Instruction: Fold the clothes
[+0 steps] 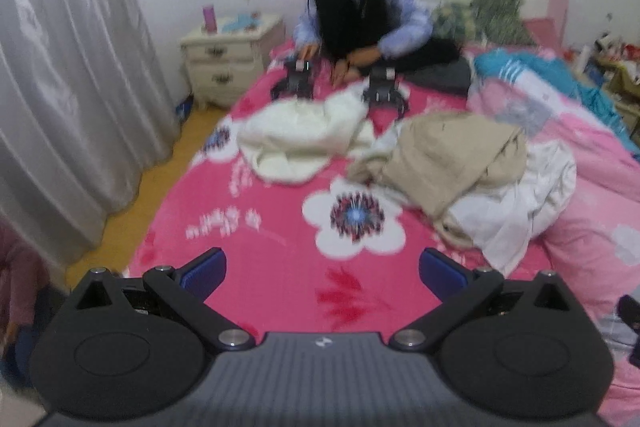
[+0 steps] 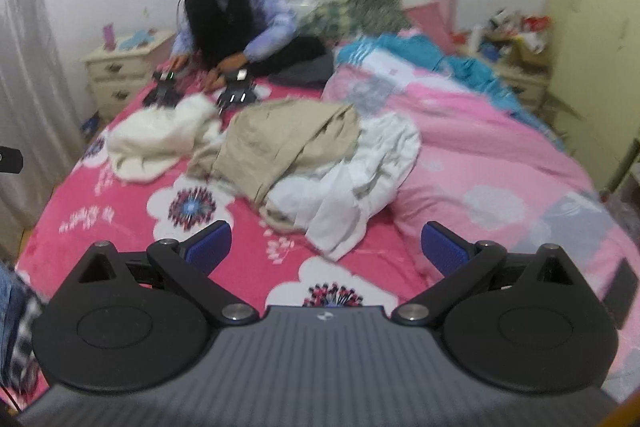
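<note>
A loose pile of clothes lies on the pink flowered bed (image 1: pixel 256 267): a beige garment (image 1: pixel 452 155) on top of a white one (image 1: pixel 520 203), and a cream fluffy garment (image 1: pixel 300 139) to their left. The same beige garment (image 2: pixel 288 143), white garment (image 2: pixel 348 187) and cream garment (image 2: pixel 160 139) show in the right wrist view. My left gripper (image 1: pixel 322 275) is open and empty above the bedspread, short of the pile. My right gripper (image 2: pixel 326 247) is open and empty, just short of the white garment's near edge.
A person (image 1: pixel 360 11) sits at the head of the bed with two other grippers (image 1: pixel 340 83) lying before her. A pink quilt (image 2: pixel 500 155) is heaped on the right. A white nightstand (image 1: pixel 224 59) and a grey curtain (image 1: pixel 60 87) stand left. A yellow wardrobe (image 2: pixel 596 47) stands right.
</note>
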`<control>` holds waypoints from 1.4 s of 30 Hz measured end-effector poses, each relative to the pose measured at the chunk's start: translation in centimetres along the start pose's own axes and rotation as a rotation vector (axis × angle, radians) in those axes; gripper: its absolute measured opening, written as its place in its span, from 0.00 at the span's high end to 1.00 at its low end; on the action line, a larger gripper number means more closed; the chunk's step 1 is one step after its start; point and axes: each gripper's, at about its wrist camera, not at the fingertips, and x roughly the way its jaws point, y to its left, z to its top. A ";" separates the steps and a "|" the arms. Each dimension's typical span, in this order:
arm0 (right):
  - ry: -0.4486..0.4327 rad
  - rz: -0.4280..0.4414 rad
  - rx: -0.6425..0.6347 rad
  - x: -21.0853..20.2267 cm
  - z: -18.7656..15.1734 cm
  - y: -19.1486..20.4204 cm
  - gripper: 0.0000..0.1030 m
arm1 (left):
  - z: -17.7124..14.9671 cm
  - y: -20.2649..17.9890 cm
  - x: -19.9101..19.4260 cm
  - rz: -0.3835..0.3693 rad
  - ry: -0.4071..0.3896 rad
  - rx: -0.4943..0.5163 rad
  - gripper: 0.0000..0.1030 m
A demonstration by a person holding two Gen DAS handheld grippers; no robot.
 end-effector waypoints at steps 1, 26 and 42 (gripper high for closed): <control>0.018 0.005 -0.003 0.8 0.0 0.0 0.01 | -0.2 -0.2 0.6 -0.006 0.020 -0.006 0.00; 0.122 -0.098 0.033 1.9 1.8 7.2 0.01 | 0.5 0.9 3.9 -0.138 0.111 0.064 0.00; 0.132 0.077 -0.174 0.8 1.9 16.1 0.01 | -1.4 10.3 1.4 0.038 0.133 -0.111 0.00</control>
